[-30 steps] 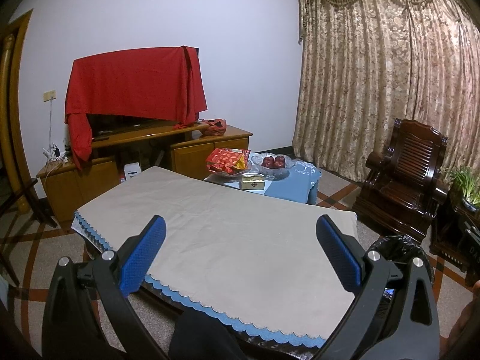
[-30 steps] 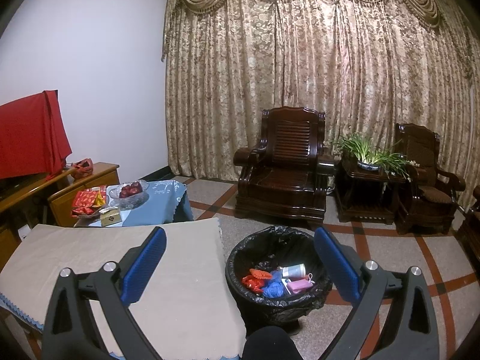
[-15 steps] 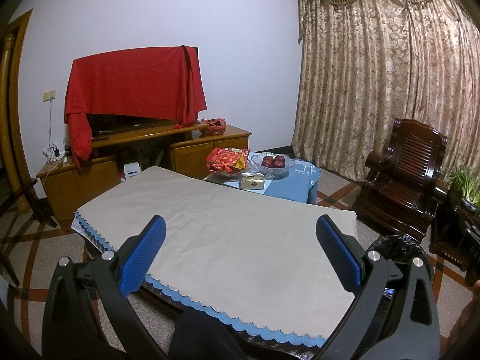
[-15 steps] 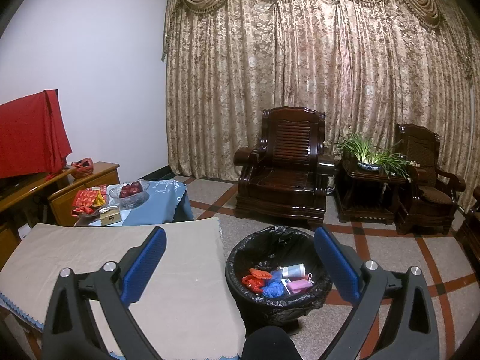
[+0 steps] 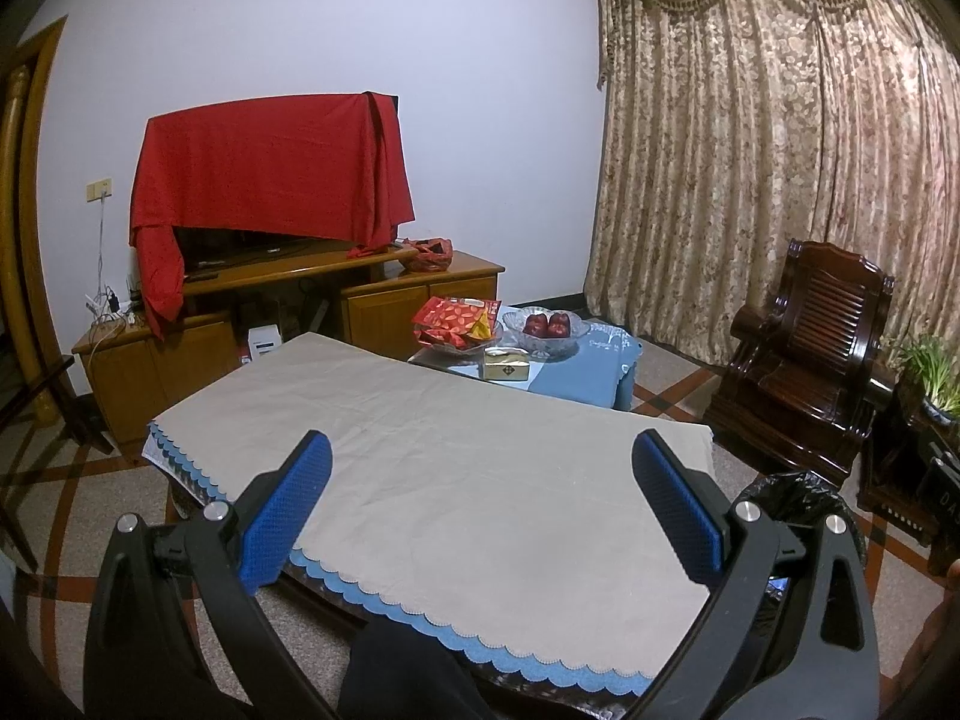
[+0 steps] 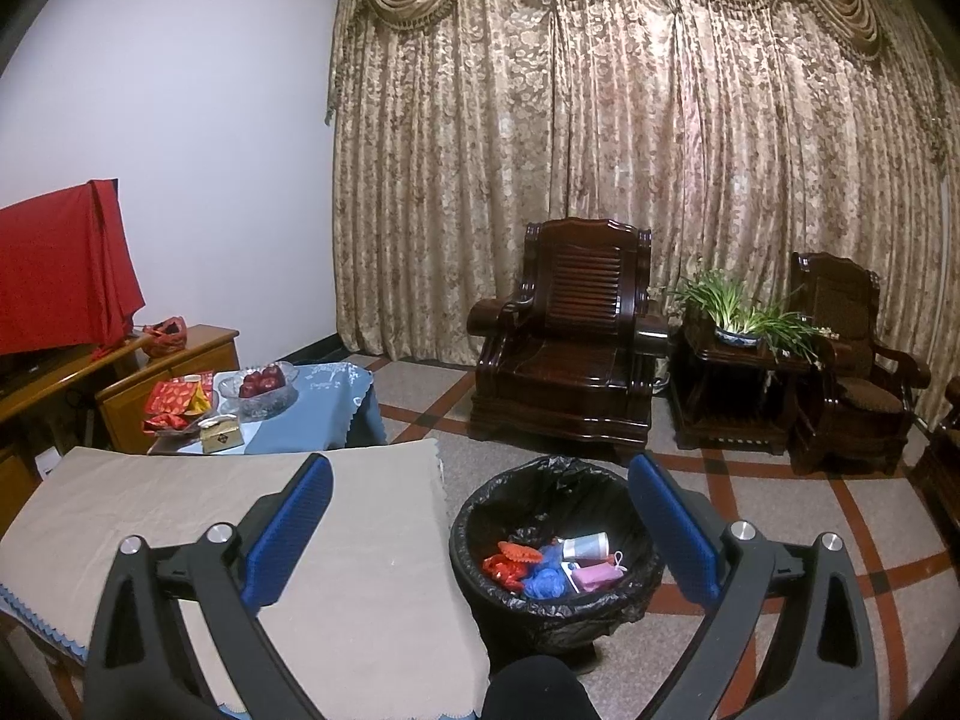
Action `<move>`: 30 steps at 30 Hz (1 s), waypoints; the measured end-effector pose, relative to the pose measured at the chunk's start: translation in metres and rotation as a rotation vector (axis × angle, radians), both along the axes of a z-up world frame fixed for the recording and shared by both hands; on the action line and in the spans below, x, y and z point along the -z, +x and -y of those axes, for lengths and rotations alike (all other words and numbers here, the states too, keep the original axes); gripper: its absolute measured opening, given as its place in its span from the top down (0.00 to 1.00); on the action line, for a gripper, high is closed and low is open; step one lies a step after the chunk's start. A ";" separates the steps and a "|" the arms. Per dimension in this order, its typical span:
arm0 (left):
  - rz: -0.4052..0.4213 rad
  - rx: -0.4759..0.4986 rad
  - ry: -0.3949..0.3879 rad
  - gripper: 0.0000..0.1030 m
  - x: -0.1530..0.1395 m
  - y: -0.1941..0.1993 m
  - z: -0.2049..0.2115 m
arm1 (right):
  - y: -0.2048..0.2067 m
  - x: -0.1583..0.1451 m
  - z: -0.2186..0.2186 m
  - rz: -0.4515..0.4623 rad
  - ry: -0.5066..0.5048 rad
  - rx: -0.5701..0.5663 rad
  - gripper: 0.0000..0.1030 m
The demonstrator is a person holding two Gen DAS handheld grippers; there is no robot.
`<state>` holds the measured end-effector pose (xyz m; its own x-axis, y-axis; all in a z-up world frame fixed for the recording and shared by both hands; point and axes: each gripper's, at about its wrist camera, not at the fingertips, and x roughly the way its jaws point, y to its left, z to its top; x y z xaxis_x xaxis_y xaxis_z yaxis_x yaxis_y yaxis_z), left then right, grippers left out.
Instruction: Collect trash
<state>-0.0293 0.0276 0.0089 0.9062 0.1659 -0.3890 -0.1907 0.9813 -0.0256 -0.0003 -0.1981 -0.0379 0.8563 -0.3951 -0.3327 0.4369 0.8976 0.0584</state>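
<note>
A black-bagged trash bin (image 6: 606,600) stands on the floor right of the table; inside lie red, blue, pink and white pieces of trash (image 6: 549,564). Its rim also shows in the left wrist view (image 5: 798,492). My right gripper (image 6: 480,483) is open and empty, held above the table's right edge and the bin. My left gripper (image 5: 483,459) is open and empty above the table with the beige cloth (image 5: 456,462), which shows no loose items.
A low table with a blue cloth (image 5: 594,366) holds a bowl of apples (image 5: 543,327), red snack packets (image 5: 456,324) and a small gold box (image 5: 507,366). A wooden TV cabinet (image 5: 270,312), dark armchairs (image 6: 570,354) and a plant stand (image 6: 738,384) ring the room.
</note>
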 end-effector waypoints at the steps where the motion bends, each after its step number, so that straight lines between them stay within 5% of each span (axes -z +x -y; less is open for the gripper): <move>1: 0.001 0.000 0.000 0.05 0.001 0.000 0.000 | 0.000 -0.001 0.001 0.000 -0.001 -0.002 0.06; 30: -0.002 -0.001 -0.002 0.05 0.003 -0.001 0.001 | 0.000 -0.006 0.002 0.002 -0.007 -0.002 0.06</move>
